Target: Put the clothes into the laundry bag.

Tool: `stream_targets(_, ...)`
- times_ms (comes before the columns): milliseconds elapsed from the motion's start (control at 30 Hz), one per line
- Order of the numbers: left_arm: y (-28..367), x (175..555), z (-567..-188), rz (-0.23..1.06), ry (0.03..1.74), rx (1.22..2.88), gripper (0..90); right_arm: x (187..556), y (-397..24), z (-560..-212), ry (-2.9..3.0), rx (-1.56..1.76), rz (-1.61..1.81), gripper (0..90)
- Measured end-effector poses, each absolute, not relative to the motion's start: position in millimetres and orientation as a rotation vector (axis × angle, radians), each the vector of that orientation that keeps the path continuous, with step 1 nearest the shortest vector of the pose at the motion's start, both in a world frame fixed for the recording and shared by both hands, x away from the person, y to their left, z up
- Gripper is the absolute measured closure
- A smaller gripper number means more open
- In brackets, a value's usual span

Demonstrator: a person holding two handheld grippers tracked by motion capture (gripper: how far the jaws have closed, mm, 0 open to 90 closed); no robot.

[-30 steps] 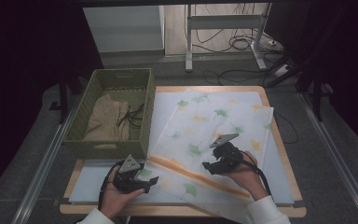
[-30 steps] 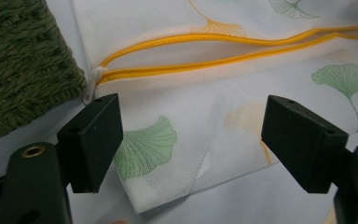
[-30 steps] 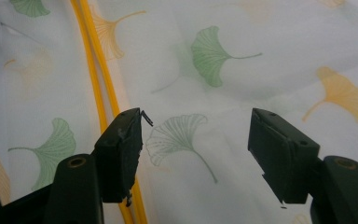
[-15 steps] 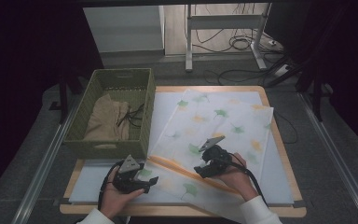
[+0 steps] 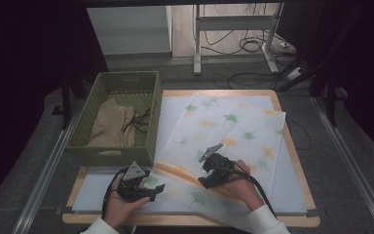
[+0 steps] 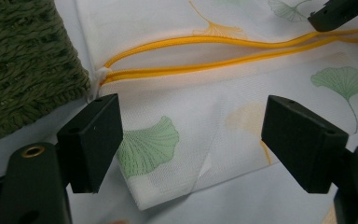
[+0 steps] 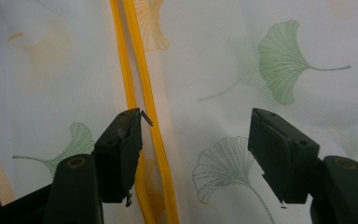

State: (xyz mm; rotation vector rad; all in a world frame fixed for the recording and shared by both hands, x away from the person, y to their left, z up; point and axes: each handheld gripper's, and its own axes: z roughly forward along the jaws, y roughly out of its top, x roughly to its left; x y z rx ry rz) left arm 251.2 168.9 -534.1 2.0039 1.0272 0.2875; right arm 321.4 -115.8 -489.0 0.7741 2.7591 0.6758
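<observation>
A white mesh bag printed with green and orange ginkgo leaves lies flat on the table. An orange zipper runs along its near-left edge. My left gripper hovers open over the bag's near-left corner, with nothing between its fingers. In the left gripper view the zipper runs just beyond the jaws. My right gripper is open and low over the bag. In the right gripper view its left finger sits right at the zipper.
A green woven basket stands at the left, touching the bag's edge, with a beige cloth and a black cord inside. A white sheet covers the wooden tabletop. Cables lie on the floor beyond.
My right gripper has moved left and toward the near edge, onto the zipper line. The left gripper has stayed over the bag's corner.
</observation>
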Motion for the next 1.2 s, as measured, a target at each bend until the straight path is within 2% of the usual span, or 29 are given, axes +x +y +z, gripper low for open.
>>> stream_targets(967,171,251,-534,0.291,1.03,1.999,20.3,332,-109,-507,2.811,0.8,0.574,35.0)
stream_targets(1133,171,251,-534,0.29,1.031,1.999,20.3,335,-112,-507,2.811,0.825,0.59,41.3)
stream_targets(1200,172,251,-534,0.291,1.034,2.0,20.3,337,-114,-506,2.808,0.846,0.599,46.5)
